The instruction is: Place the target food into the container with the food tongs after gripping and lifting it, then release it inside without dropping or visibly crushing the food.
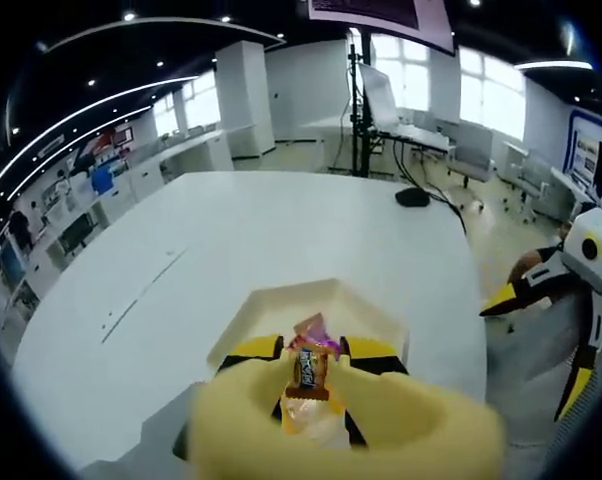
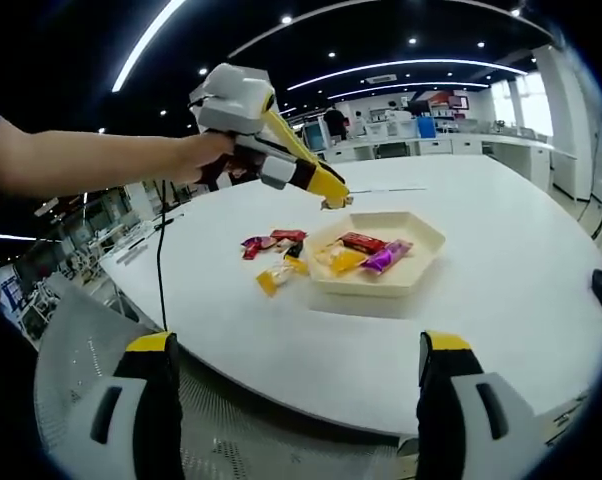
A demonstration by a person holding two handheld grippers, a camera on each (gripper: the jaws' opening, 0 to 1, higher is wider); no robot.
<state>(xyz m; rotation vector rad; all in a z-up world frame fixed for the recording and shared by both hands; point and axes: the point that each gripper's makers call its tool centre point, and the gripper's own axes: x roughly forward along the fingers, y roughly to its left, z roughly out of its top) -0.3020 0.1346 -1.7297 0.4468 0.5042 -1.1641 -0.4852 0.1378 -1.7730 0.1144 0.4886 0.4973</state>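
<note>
A wrapped sweet [image 1: 308, 368] sits pinched between the tips of the food tongs [image 1: 311, 420], which the left claw [image 1: 309, 352] squeezes from either side, poised above the pale hexagonal tray [image 1: 243, 322] on the white counter [image 1: 231, 240]. From the right gripper view the same left claw [image 2: 333, 199], held in a person's hand [image 2: 206, 155], hangs over the far left edge of the tray [image 2: 421, 270] with something small at the tongs' tip, well clear of the counter [image 2: 521, 270].

The grip and the lift look done; what remains, by the look of it, is to lower the sweet and let it go inside the tray without a drop. The wrapper appears whole, not flattened.

Inside the tray lie a red packet [image 2: 361, 242], a purple packet [image 2: 386, 257] and a yellow packet [image 2: 339, 258], close together near its middle. On the counter just left of the tray wait more: two red wrappers [image 2: 271, 240] farther off and a yellow one [image 2: 277, 275] nearer.

The right claw [image 2: 296, 400] stands wide apart and empty, at the counter's near edge.
</note>
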